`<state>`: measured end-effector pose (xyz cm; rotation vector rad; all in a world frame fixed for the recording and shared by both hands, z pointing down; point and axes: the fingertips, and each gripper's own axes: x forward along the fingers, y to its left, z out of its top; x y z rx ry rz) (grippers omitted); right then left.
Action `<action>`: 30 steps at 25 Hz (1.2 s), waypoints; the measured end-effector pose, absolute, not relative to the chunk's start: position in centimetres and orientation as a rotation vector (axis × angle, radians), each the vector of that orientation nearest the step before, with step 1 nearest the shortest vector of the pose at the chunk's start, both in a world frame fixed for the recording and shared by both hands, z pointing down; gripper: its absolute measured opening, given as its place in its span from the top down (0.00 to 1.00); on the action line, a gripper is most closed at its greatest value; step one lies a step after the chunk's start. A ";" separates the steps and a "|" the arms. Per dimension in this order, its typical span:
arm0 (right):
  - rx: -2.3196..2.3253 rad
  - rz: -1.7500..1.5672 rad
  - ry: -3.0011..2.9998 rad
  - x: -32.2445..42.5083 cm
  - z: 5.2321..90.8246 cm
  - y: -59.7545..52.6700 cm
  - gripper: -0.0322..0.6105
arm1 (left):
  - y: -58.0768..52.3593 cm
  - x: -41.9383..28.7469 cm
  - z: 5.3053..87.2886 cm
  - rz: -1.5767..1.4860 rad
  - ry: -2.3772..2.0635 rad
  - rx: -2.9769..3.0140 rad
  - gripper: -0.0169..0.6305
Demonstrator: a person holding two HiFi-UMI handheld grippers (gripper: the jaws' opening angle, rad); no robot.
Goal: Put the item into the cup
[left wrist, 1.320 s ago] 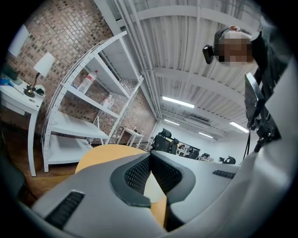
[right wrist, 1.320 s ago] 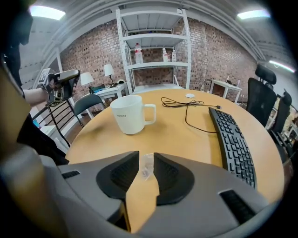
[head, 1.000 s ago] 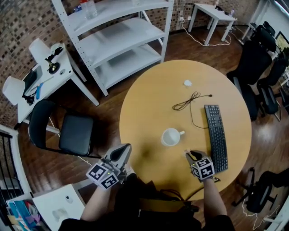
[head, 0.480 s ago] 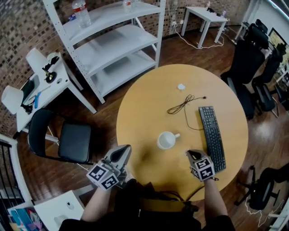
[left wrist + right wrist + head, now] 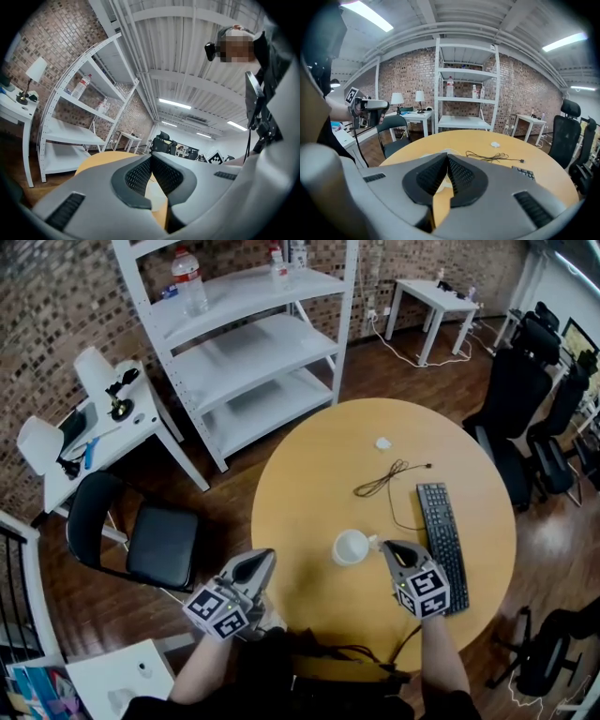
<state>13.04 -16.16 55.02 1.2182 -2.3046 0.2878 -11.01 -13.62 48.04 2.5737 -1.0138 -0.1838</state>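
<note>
Since half a second ago the right gripper has come forward from the near rim of the round table, and its tips are now just beside the handle of the cup. Its jaws are pressed together with nothing between them. The left gripper hangs at the table's near edge, well to the left of the cup, its jaws likewise closed and empty. The keyboard lies just right of the right jaws. The black cable lies beyond them. Furthest out, well apart from both pairs of jaws, sits the small white item, most likely the thing to be picked up. My worry: reaching out past the cup with the jaws this close to its handle could knock it, and closed tips would only shove so small an item away, or snag the cable on the way
</note>
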 end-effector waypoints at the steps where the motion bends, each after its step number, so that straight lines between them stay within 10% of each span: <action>1: 1.210 0.277 -2.319 12.5 54.7 -16.4 0.94 | -13.4 -11.4 48.0 -0.185 -1.030 2.569 0.97; 30: 1.140 0.365 -2.352 8.4 56.8 -16.7 0.78 | -12.1 -16.3 47.9 -0.213 -1.161 2.523 0.97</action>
